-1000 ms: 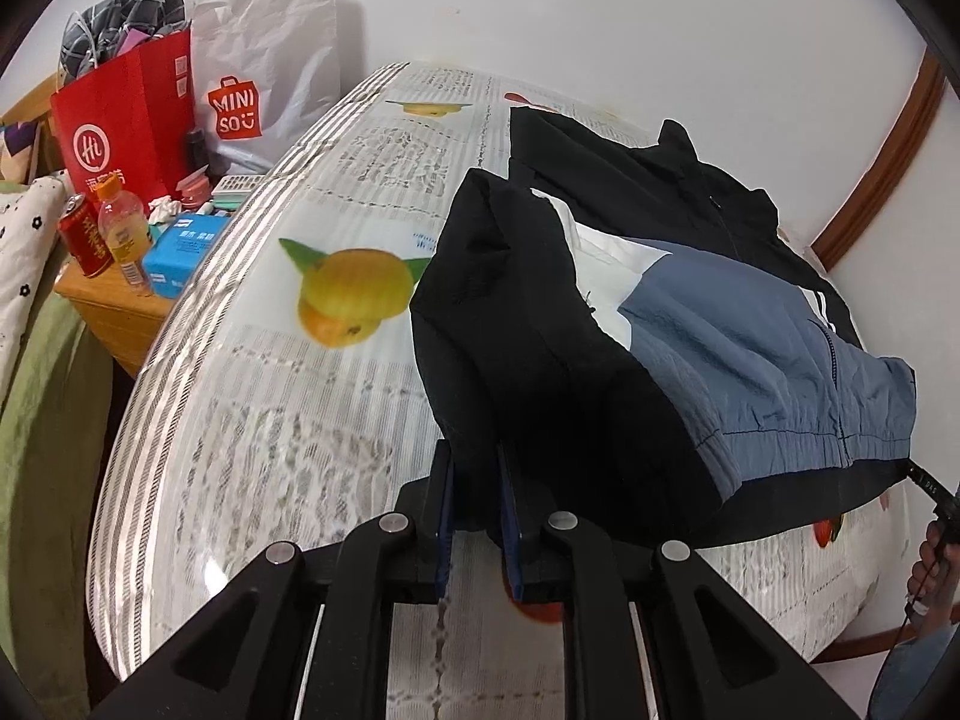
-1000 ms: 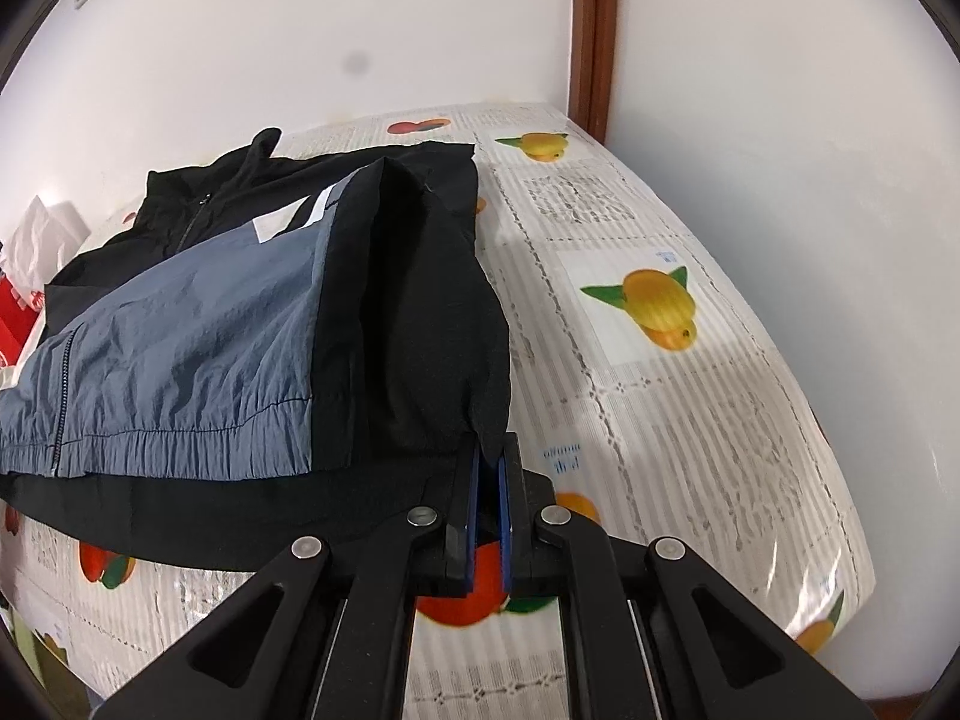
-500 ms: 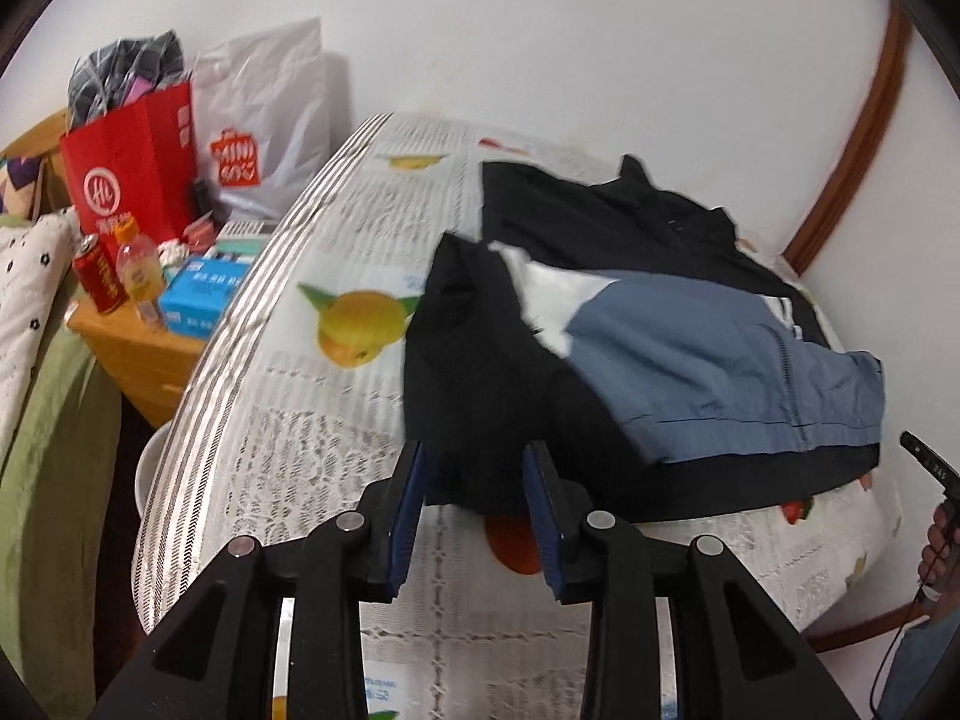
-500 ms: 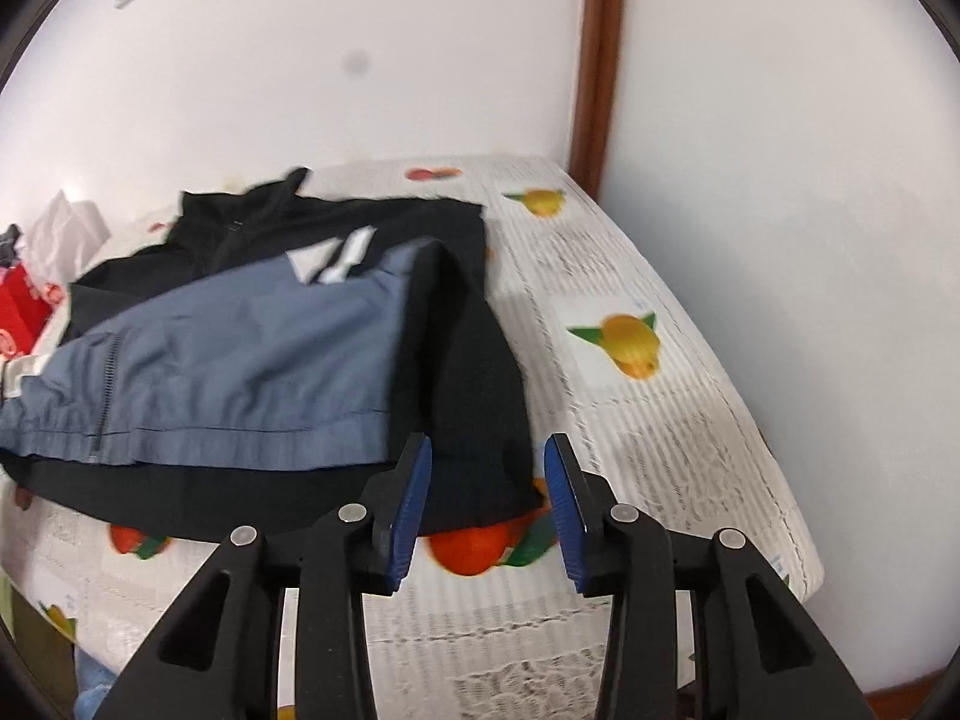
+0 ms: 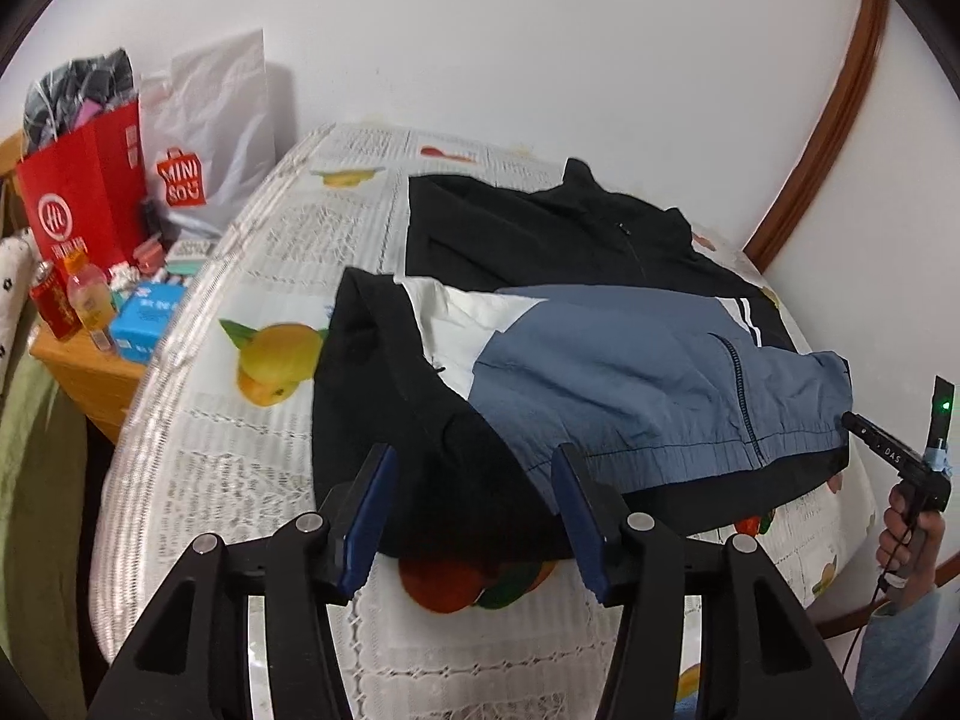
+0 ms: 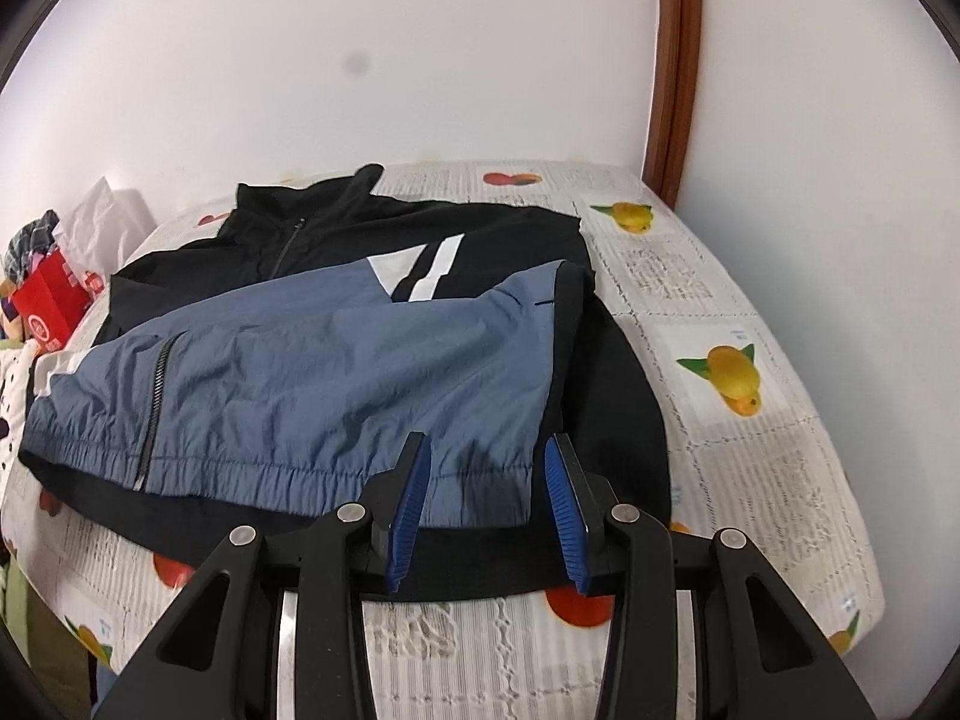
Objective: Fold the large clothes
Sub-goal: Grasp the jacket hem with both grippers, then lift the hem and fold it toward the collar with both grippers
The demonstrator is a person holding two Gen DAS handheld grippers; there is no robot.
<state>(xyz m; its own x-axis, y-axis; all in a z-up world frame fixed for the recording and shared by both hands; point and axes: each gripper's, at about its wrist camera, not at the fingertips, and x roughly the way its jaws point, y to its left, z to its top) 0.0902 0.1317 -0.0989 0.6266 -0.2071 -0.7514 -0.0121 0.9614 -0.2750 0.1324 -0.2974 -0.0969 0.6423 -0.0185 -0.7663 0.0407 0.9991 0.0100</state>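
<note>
A black, blue and white jacket (image 5: 630, 372) lies on the table with both sleeves folded in over its front. It also shows in the right wrist view (image 6: 312, 372). My left gripper (image 5: 474, 498) is open and empty, just above the folded black sleeve (image 5: 384, 396) at the jacket's near left corner. My right gripper (image 6: 489, 492) is open and empty, over the blue hem (image 6: 288, 474) near the jacket's right side. The right gripper also shows at the far right of the left wrist view (image 5: 900, 462), held in a hand.
The table carries a white fruit-print cloth (image 5: 252, 420) (image 6: 750, 420). A wooden side table (image 5: 84, 372) at the left holds a red bag (image 5: 78, 192), a white Miniso bag (image 5: 204, 138), bottles and a blue box. White walls stand behind and to the right.
Both grippers let go of the black sleeves, opened wide and drew back from the jacket. The sleeves now lie flat on the jacket.
</note>
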